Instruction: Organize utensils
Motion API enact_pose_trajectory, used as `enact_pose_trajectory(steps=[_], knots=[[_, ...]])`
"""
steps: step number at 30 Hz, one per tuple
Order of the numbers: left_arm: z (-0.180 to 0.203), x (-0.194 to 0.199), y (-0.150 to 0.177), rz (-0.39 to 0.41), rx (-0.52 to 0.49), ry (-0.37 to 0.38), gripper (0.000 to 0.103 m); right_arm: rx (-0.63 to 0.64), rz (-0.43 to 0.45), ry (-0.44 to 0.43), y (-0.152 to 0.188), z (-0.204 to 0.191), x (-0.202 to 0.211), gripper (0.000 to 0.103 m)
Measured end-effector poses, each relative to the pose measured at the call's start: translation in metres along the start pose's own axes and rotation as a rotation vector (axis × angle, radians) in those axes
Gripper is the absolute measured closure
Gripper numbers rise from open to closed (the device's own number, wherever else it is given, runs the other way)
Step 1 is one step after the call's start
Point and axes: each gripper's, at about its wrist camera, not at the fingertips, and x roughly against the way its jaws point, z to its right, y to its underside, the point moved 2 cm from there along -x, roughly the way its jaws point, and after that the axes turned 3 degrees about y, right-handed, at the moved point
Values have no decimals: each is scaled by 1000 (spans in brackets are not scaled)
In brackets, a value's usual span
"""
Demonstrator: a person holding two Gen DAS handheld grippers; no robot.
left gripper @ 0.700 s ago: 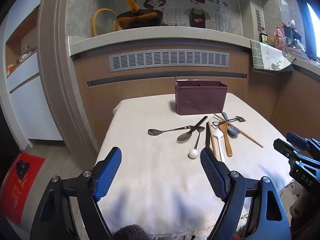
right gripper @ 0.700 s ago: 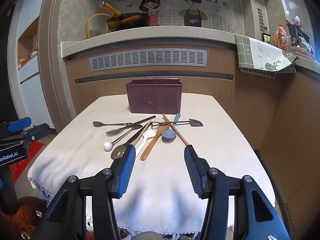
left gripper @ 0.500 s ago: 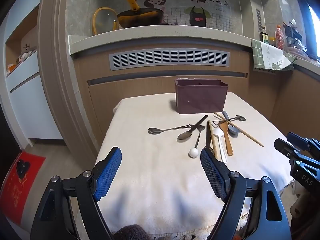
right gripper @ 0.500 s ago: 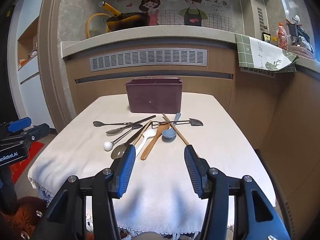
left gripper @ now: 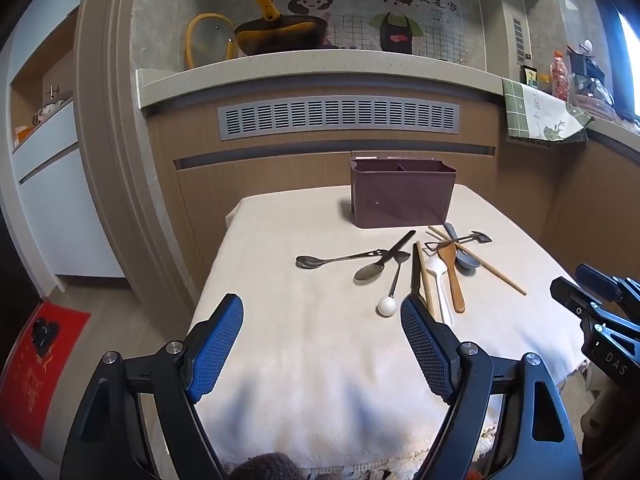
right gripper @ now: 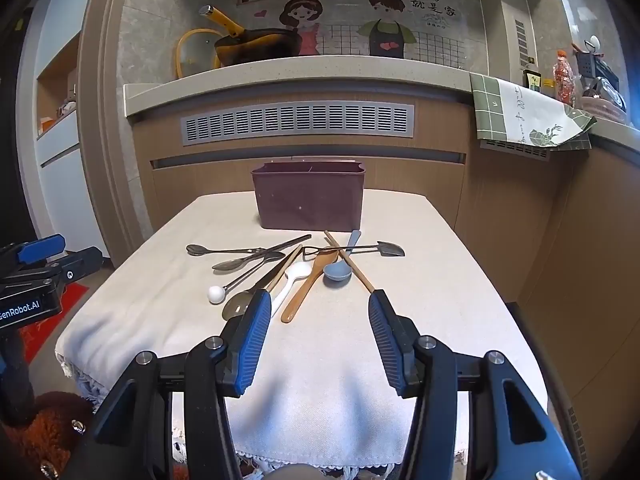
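Note:
A dark maroon utensil holder (left gripper: pixel 402 194) (right gripper: pixel 308 196) with dividers stands at the far side of a table under a cream cloth (left gripper: pixel 320 340) (right gripper: pixel 420 300). In front of it lies a pile of utensils: metal spoons (left gripper: pixel 332 259) (right gripper: pixel 224 249), a white-ball-ended stick (left gripper: pixel 387 305) (right gripper: pixel 216 294), a white spoon (right gripper: pixel 294 276), a wooden spatula (left gripper: pixel 452 272) (right gripper: pixel 308 284), a blue-grey spoon (right gripper: pixel 338 270), chopsticks (right gripper: pixel 350 262) and a small metal shovel (right gripper: pixel 388 249). My left gripper (left gripper: pixel 322 316) and right gripper (right gripper: pixel 318 312) are both open and empty above the table's near edge.
A wooden counter front with a grey vent (right gripper: pixel 298 122) rises behind the table. A pan (right gripper: pixel 256 46) and lid sit on the counter; a green cloth (right gripper: pixel 524 120) hangs at right. A red mat (left gripper: pixel 36 364) lies on the floor at left.

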Motion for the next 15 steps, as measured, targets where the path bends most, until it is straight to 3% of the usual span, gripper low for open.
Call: enact_pose_trajectory(steps=[15], knots=[[1,-1,0,-2,0,2,22,-3,-10,0,2,2,-2,54]])
